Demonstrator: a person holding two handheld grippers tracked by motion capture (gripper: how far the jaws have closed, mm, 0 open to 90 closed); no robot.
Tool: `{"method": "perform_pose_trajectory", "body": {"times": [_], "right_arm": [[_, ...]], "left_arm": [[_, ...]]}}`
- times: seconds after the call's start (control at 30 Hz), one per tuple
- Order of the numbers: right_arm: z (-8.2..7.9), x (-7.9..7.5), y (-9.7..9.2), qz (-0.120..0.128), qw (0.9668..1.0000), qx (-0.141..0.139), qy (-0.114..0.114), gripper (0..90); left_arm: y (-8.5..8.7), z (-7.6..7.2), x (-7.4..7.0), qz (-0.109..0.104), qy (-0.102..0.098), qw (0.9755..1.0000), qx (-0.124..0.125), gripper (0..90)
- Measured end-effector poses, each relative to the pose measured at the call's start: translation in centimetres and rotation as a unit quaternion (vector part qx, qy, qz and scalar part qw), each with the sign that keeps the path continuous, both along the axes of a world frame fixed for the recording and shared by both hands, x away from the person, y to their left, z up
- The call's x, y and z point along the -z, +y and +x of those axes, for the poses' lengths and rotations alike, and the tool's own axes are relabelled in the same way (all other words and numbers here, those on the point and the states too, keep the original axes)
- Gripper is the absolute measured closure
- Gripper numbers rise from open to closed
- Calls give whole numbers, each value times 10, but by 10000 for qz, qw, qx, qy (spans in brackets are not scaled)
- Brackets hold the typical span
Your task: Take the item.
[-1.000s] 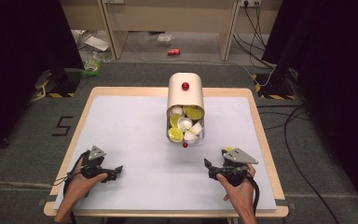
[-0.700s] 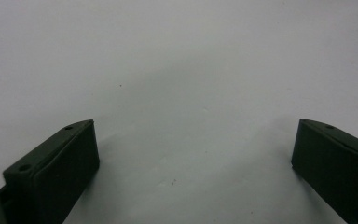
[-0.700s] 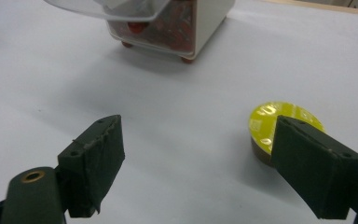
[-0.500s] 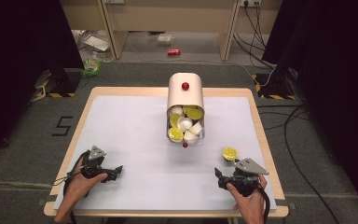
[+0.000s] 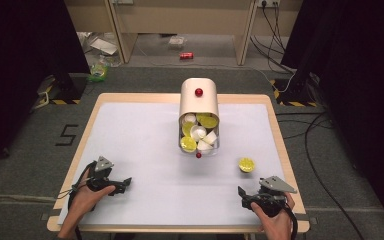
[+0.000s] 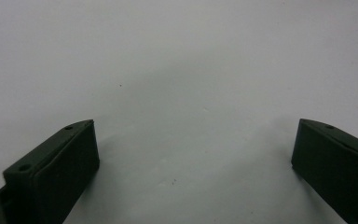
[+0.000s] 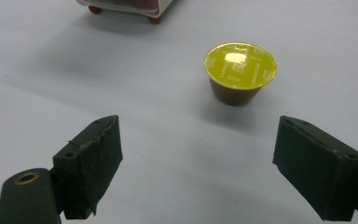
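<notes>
Your right gripper (image 5: 242, 194) sits in the high view near the table's (image 5: 130, 125) front right corner, jaws spread wide with nothing between them; they have just been opening, and the yellow capsule (image 5: 246, 164) stands free on the white surface just beyond them, apart from both pads. That capsule is between your gripper and the right edge of the table, with bare white surface around it on every side. Your left gripper (image 5: 126, 182) rests near the front left corner, and a broad stretch of bare tabletop lies between your two hands. At mid-table the cream dispenser (image 5: 198, 102) lies with its long axis running away from you, its open mouth toward you and full of yellow and white capsules. Beyond the far edge you have grey floor, cables and a red can (image 5: 186, 55). In the left gripper view your jaws stand wide over plain white surface, nothing between them. In the right gripper view the capsule (image 7: 240, 72) stands upright with its yellow foil lid up and its narrower brown base on the table, ahead of the open jaws and a little toward the right one, while the dispenser's rim (image 7: 121, 5) shows at the top edge.
</notes>
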State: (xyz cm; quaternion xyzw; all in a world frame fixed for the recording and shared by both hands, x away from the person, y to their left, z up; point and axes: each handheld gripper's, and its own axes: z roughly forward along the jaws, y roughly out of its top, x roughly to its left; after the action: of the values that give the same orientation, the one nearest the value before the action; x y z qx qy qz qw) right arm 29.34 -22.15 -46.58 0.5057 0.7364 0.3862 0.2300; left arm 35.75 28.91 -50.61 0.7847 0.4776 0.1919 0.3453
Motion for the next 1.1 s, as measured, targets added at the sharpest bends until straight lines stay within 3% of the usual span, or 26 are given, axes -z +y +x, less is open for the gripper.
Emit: {"method": "perform_pose_trajectory", "body": {"times": [0.73,1.1], "right_arm": [[-16,9,-7,-9,9993,-30,361,159],[-14,15,-15,-83,9982,51,597,159]], "left_arm": [[0,0,0,-1,3,10000,4,0],[0,0,0,-2,6,10000,6,0]]}}
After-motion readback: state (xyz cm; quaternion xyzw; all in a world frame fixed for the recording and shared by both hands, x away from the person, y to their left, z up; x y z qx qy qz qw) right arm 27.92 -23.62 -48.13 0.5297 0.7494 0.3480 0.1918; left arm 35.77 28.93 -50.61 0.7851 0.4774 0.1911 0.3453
